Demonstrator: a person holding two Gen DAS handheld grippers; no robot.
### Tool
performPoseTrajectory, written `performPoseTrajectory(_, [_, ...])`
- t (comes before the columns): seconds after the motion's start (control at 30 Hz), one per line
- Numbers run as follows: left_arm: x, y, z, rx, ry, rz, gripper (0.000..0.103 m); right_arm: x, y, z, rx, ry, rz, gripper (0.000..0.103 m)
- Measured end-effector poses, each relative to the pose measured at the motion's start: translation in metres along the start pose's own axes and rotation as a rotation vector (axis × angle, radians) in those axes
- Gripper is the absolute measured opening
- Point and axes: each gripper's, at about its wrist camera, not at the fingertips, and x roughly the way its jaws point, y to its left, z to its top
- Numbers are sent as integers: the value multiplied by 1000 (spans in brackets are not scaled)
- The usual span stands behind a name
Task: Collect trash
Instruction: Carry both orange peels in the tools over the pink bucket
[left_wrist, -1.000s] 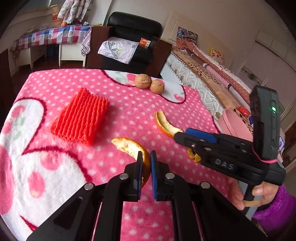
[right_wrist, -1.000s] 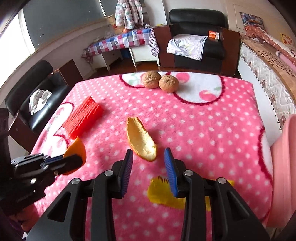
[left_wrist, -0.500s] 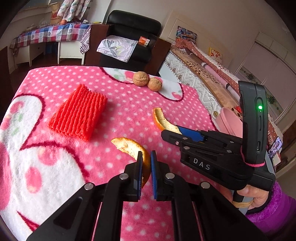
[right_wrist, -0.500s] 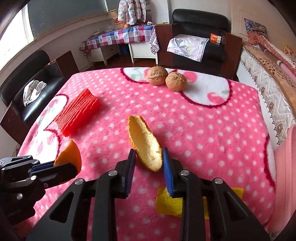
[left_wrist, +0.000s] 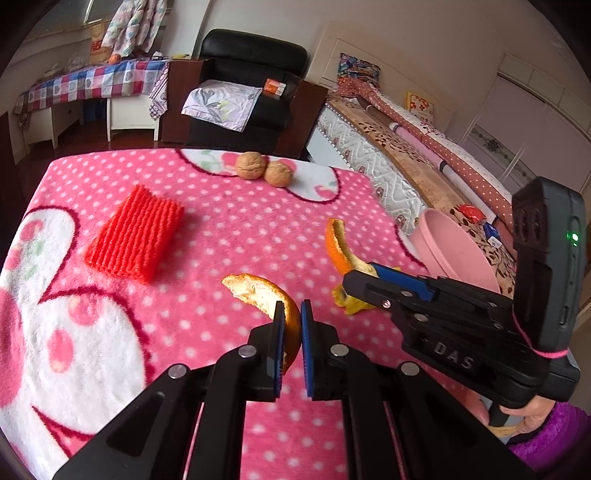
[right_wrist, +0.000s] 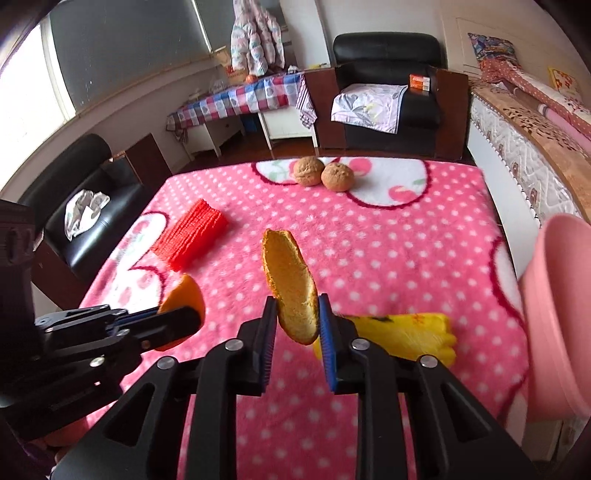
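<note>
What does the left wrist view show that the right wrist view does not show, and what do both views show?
Only the left wrist view shows the hand holding the right claw's handle.

Only the right wrist view shows the side armchair with a crumpled cloth.

Both show the left claw shut on an orange peel, the right claw gripping a second peel, two walnuts, the red foam net and the pink bin.
</note>
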Motion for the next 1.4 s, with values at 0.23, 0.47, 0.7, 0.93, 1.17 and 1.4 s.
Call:
performPoseTrajectory(0.23, [-3,-31,1,65,-11,-21,8,-33,-21,-10,54,-41,-22,23])
performPoseTrajectory(0.47, [0,-70,5,129,-11,-48,8,-64,-49,-20,101,-85,-60,23])
performPoseTrajectory(0.7, [7,-113,10,202,-11,-61,8,-89,-81,-30,176,-125,-92,23])
performPoseTrajectory(0.93, [15,-147,15,264,-7,-73,8,-105,-113,-37,253,-164,-124,23])
performPoseTrajectory(1.17, [24,-179,23,317,-10,-92,8,-119,-144,-43,322,-197,-162,23])
performPoseTrajectory(1.4, [36,-210,32,362,-23,-112,8,-130,-173,-46,361,-228,-222,23])
